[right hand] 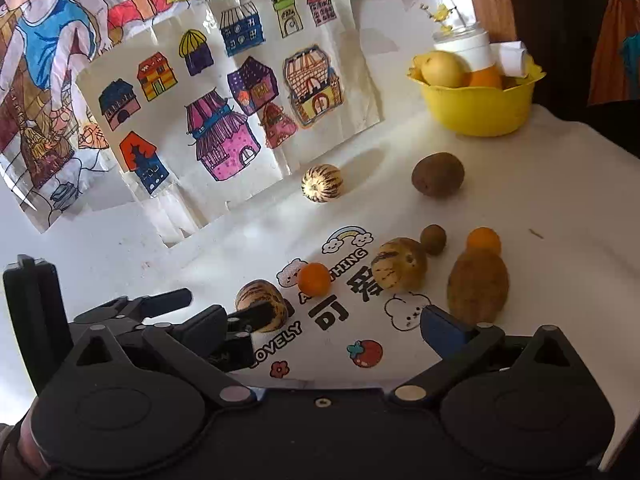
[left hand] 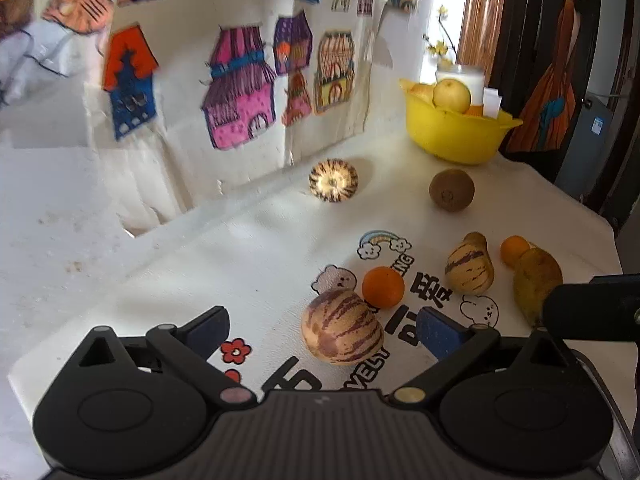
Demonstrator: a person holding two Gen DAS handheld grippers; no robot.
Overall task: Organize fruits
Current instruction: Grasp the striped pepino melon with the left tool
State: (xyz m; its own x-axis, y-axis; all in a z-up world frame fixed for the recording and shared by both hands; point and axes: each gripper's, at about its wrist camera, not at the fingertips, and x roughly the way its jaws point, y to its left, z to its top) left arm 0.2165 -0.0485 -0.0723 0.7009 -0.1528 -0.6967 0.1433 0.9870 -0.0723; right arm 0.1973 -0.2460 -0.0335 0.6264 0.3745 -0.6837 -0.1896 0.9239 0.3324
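My left gripper (left hand: 322, 330) is open, and a large purple-striped fruit (left hand: 342, 328) lies on the white table between its blue-padded fingers, apart from both. Just beyond sit an orange (left hand: 383, 287), a second striped fruit (left hand: 470, 266), a small orange (left hand: 515, 250) and a brown pear-like fruit (left hand: 536, 280). Farther back lie a kiwi (left hand: 452, 190) and a round striped fruit (left hand: 333, 180). My right gripper (right hand: 322, 328) is open and holds nothing. It hovers over the printed cloth near the brown fruit (right hand: 478, 284). The yellow bowl (left hand: 452, 140) holds a pear and oranges.
Children's drawings of houses (left hand: 240, 100) hang against the wall behind the table. A white jar with yellow flowers (right hand: 466, 46) stands behind the yellow bowl (right hand: 476, 112). A small kiwi (right hand: 433, 239) lies by the second striped fruit. The table edge (left hand: 600, 220) runs along the right.
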